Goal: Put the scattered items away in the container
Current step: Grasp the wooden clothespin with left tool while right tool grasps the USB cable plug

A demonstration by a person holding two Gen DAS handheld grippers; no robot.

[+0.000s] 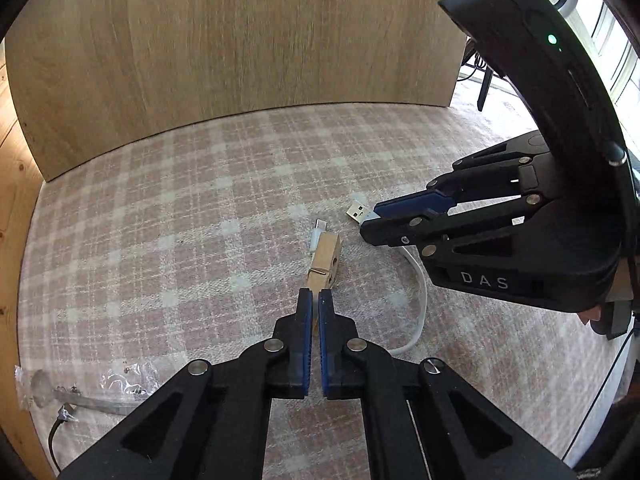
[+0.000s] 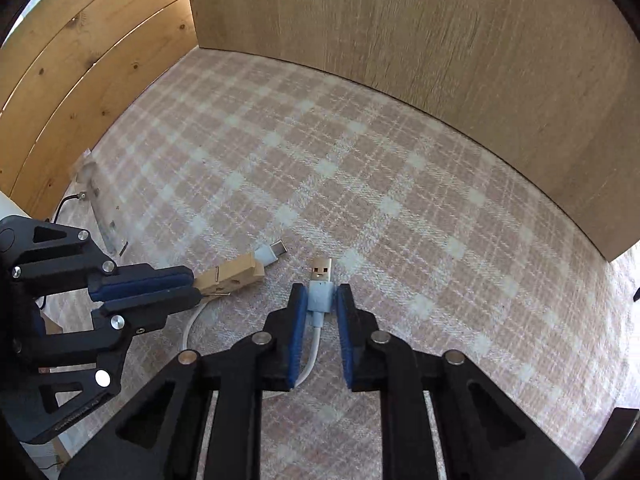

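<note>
The clothespin's (image 1: 325,265) near end was hidden between the left hand-held gripper's (image 1: 314,297) pads. The white cable (image 1: 416,300) ran out of sight under both tools. The clear plastic bag's (image 1: 86,392) contents were too blurred to tell.

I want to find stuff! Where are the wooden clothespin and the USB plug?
wooden clothespin (image 1: 325,262), left wrist view, on its wooden body.
USB plug (image 2: 322,271), right wrist view, on its metal end.
</note>
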